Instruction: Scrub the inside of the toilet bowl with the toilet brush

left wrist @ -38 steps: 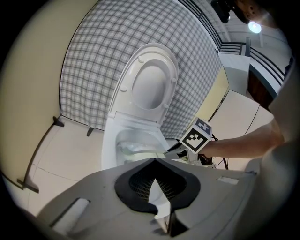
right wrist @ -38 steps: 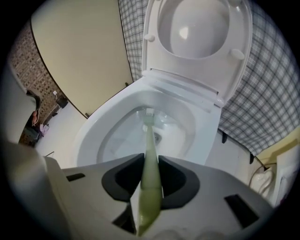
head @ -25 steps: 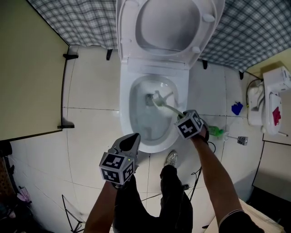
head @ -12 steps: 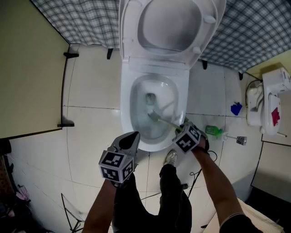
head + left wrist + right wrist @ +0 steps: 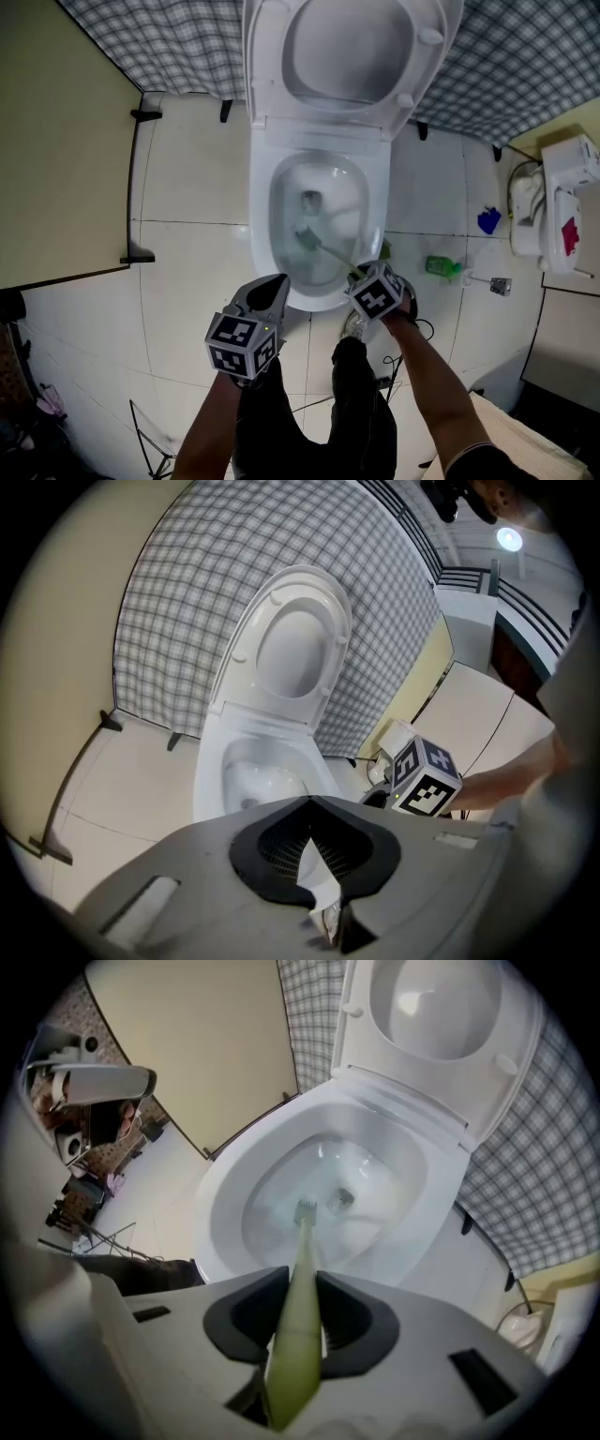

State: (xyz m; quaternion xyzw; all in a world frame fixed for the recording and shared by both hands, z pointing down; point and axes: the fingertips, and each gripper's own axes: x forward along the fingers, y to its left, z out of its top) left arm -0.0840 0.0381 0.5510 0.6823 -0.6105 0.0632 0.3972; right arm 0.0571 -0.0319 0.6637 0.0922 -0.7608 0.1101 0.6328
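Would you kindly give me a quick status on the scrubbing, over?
Right gripper shut on brush; left gripper shut, empty. Brush head down in bowl. Nothing in the way.

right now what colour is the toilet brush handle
The toilet brush handle is pale yellow-green, clearest in the right gripper view.

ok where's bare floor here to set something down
The tiles between the toilet and the beige partition are bare, the widest free patch. Right of the toilet is crowded: a green bottle, a blue item, a small metal piece and a white unit.
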